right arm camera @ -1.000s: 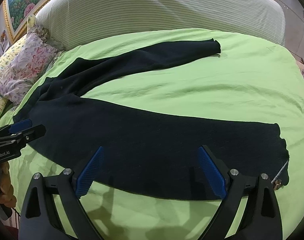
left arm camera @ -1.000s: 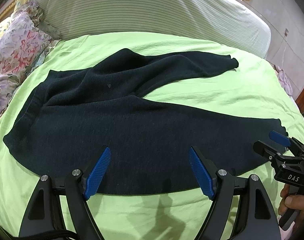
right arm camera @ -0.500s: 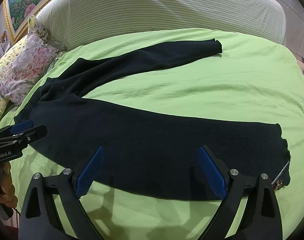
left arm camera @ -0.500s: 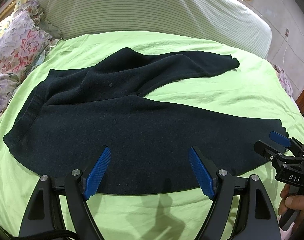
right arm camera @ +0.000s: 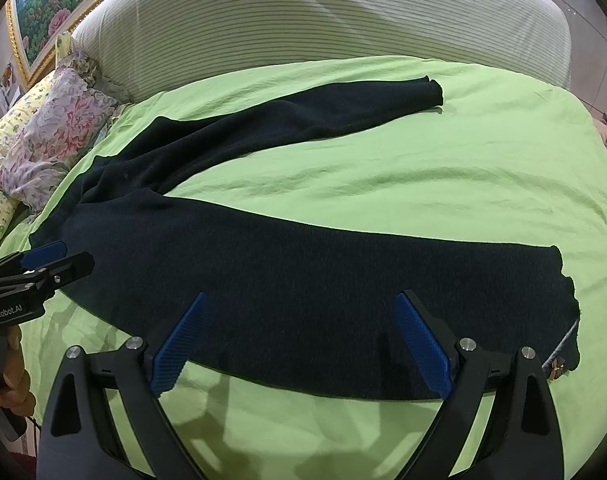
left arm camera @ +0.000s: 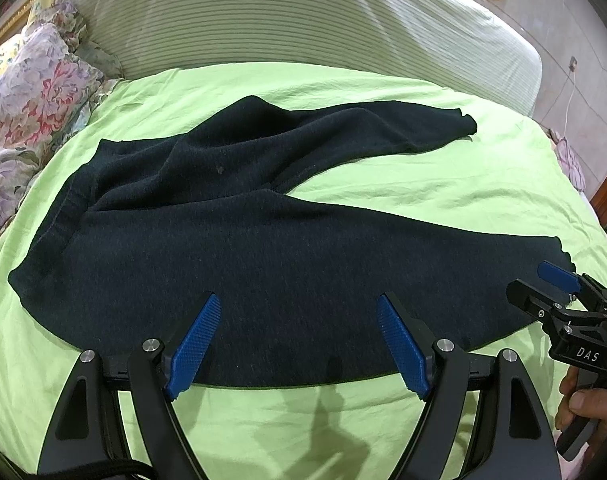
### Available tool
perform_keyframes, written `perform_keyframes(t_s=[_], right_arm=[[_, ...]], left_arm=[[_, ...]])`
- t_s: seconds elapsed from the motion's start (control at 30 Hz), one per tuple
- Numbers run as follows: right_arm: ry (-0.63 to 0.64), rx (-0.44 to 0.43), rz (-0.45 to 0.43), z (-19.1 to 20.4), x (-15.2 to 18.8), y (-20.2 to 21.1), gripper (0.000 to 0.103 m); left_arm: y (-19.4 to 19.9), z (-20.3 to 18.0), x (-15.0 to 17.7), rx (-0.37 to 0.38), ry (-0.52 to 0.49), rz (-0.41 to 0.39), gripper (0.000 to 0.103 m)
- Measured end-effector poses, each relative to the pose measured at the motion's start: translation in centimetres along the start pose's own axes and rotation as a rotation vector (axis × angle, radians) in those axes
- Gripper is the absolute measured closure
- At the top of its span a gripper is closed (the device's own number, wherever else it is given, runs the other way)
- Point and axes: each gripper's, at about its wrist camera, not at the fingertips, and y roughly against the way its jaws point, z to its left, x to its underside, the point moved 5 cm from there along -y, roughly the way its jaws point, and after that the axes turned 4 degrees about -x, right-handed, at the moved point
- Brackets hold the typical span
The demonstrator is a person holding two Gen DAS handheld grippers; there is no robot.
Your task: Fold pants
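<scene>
Nothing much has shifted since half a second back: left tongs (left arm camera: 297,344) and right tongs (right arm camera: 301,344) both hover wide open and empty over the near leg of the dark pants (left arm camera: 263,248), spread unfolded on the green bed (left arm camera: 443,184); next, probably, grip that near edge and carry it over the far leg.

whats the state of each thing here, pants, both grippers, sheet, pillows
pants: unfolded, spread flat, legs splayed apart
left gripper: open, empty, over near pant edge
right gripper: open, empty, over near leg
green sheet: spread, lightly wrinkled
floral pillow: lying at sheet's left edge, clear of pants
</scene>
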Motion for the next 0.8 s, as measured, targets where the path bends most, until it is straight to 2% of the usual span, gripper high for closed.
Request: perform_keyframes(t_s=[0.8], right_arm=[[-0.01,-0.007,-0.007,0.12,-0.03,0.37,0.009]], left_arm=[[0.16,-0.24,0.14,0.006,-0.007,0.005,0.022]])
